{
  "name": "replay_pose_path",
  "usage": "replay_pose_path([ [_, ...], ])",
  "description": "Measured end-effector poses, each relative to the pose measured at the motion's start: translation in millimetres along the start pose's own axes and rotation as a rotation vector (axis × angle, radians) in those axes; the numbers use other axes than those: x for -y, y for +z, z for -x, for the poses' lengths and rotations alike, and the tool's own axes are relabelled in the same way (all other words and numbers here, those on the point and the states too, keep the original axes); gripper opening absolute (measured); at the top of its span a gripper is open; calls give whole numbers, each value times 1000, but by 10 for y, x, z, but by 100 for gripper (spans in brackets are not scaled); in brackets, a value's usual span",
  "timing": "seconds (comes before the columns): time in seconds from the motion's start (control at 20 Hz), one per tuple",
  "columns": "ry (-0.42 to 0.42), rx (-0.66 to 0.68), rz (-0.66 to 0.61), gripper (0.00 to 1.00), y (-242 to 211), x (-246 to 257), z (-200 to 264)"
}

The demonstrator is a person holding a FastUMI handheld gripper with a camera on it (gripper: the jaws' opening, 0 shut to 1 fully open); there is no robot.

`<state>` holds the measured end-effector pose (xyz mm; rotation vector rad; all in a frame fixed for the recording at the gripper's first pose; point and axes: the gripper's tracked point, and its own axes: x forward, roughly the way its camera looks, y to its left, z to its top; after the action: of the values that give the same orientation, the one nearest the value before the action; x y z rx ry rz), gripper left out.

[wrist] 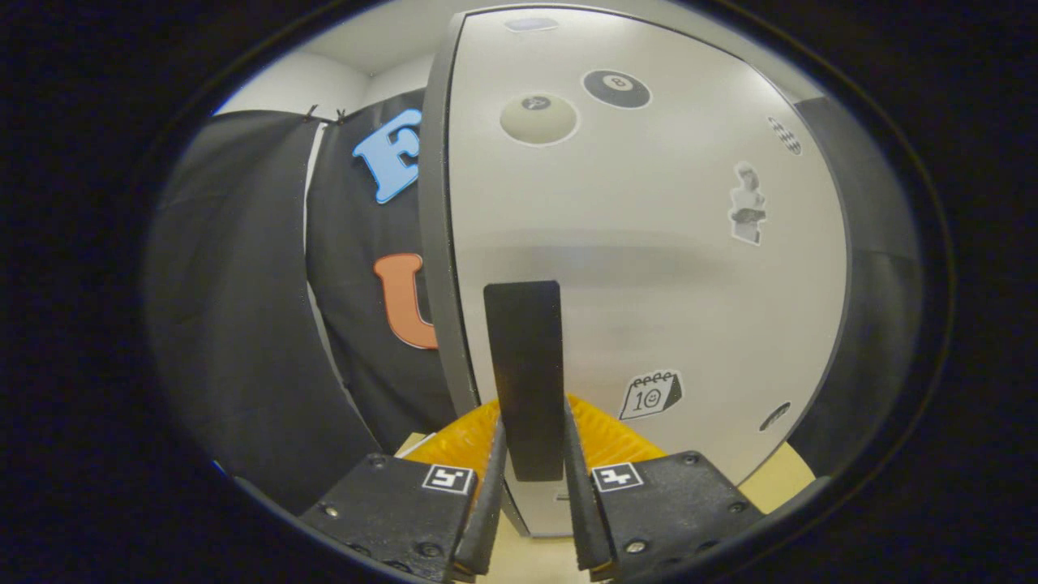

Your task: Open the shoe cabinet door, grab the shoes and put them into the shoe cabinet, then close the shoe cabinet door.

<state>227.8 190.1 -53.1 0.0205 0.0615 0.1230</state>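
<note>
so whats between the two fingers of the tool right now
The cabinet door's black handle stands upright between the fingers of the tool, seen in the gripper view; they flank its lower end on the white door.

The shoe cabinet door [649, 268] is a pale, glossy panel with a dark edge, standing upright and dotted with stickers (two billiard balls at 12 o'clock). Its black vertical handle [525, 373] sits low, at 6 o'clock, clamped between the jaws.

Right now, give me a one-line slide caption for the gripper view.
Gripper fingers closed on the tall black handle of the sticker-covered white shoe cabinet door.
</note>
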Motion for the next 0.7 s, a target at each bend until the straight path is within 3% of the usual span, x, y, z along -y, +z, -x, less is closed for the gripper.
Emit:
replay_pose_path([
  [0.1, -9, -9, 20, 39, -16, 21, 14],
  [0.35, 66, -40, 11, 30, -39, 35, 86],
  [0.7, 140, -35, 22, 29, -81, 85, 436],
])
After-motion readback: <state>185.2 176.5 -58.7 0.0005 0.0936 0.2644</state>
